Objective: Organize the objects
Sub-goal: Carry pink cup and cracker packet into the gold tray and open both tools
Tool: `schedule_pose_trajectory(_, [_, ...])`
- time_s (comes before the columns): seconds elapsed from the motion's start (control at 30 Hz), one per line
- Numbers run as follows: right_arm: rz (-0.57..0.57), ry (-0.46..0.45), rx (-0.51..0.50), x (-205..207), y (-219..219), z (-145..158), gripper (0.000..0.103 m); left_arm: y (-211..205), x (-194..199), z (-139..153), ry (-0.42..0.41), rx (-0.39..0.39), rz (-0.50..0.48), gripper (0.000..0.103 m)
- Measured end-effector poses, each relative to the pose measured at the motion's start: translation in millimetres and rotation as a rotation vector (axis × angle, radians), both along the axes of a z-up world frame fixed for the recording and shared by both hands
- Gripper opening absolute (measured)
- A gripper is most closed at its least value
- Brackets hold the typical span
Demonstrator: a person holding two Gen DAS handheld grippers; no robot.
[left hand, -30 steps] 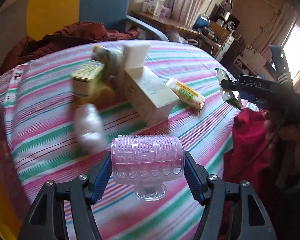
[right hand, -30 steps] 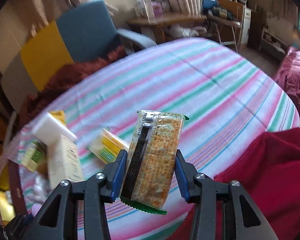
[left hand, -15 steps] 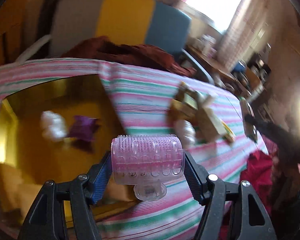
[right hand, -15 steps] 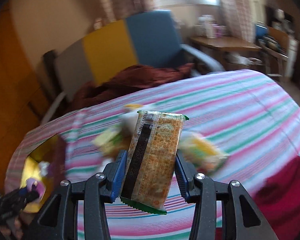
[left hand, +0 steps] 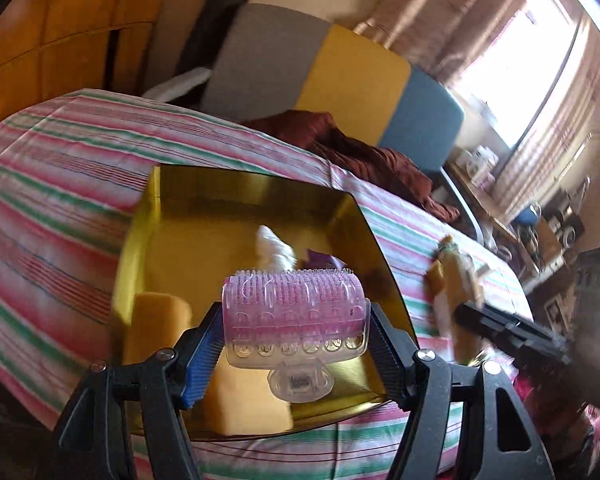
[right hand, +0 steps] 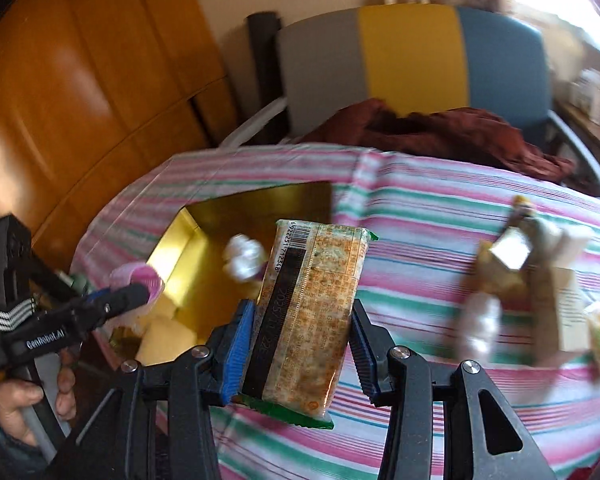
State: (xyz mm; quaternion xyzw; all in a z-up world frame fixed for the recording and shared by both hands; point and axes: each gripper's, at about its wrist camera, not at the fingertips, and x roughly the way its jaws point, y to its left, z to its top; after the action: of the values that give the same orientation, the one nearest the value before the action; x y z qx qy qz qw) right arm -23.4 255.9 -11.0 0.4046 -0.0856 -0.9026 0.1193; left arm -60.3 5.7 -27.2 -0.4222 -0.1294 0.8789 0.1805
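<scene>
The left gripper [left hand: 296,344] is clamped on a pink roller [left hand: 294,314], hanging over the gold box [left hand: 236,188] near its front edge; the right gripper [right hand: 300,328] is clamped on a snack packet [right hand: 310,312], held upright above the striped cloth [right hand: 420,208] just right of the box. In the box lie a yellow sponge [left hand: 156,320], a white wad [left hand: 276,250] and something purple [left hand: 320,258] behind the roller. The likely trouble is in the drop: the roller is round and slick, and if let go this close to the front wall it may bounce off the sponge below and roll out. The packet is pinched only across its lower half, so it could tip or slide as it travels. Both tools seem headed for one opening, and the left one sits between the packet and the box's front, so a clash looks possible unless they go in turn. A blurred heap of cartons [right hand: 540,288] waits on the cloth well right of the box. A chair [right hand: 412,64] with red fabric [right hand: 440,128] stands beyond it.
</scene>
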Motion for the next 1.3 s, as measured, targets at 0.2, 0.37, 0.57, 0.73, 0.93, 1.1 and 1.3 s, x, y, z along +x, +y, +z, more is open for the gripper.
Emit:
schedule_pose_trajectory(0.2, [0.056, -0.049, 0.018, -19, -32, -17, 0.047, -22, -2, -1, -0.005, 0.029, 0.046, 0.069])
schedule_pose_trajectory(0.37, [0.069, -0.066, 0.045, -25, -39, -22, 0.047, -22, -10, -3, -0.025, 0.05, 0.042, 0.069])
schedule_pose_trajectory(0.57, [0.067, -0.08, 0.048, -29, -38, -25, 0.047, -6, -22, 5, -0.016, 0.057, 0.004, 0.069])
schedule_pose_trajectory(0.73, [0.063, -0.081, 0.048, -33, -36, -27, 0.047, 10, -40, 8, -0.034, 0.067, -0.02, 0.069])
schedule_pose_trajectory(0.93, [0.047, -0.076, 0.053, -46, -33, -27, 0.047, 38, -71, 15, -0.033, 0.053, -0.055, 0.069])
schedule_pose_trajectory(1.1, [0.027, -0.067, 0.062, -71, -35, -26, 0.047, 65, -112, 9, -0.067, 0.043, -0.069, 0.072])
schedule_pose_trajectory(1.3, [-0.007, -0.037, 0.074, -101, -34, -26, 0.057, 71, -126, -7, -0.106, 0.057, -0.042, 0.083])
